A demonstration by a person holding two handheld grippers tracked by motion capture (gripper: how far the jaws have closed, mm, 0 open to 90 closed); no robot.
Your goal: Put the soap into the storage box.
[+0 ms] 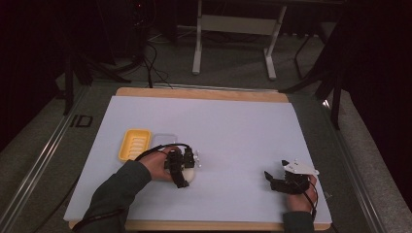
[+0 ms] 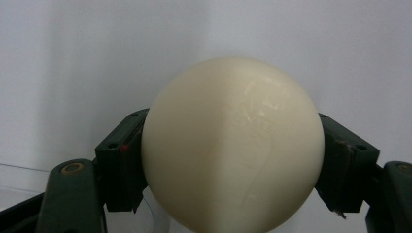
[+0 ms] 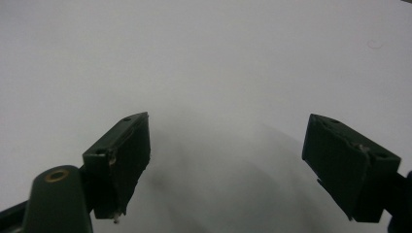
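A smooth cream-coloured ball sits between the two black jaws of my left gripper, whose pads press on its left and right sides. From above, the left gripper points down at the white sheet with the cream ball under it, just right of the yellow tray. My right gripper rests low near the front right of the sheet. In its own view the right gripper stands open, with bare white sheet between its jaws.
A yellow ribbed tray lies left of the left hand, with a clear plastic piece beside it. The white sheet covers a wooden table. Beyond the table stand dark floor and a white stand's legs.
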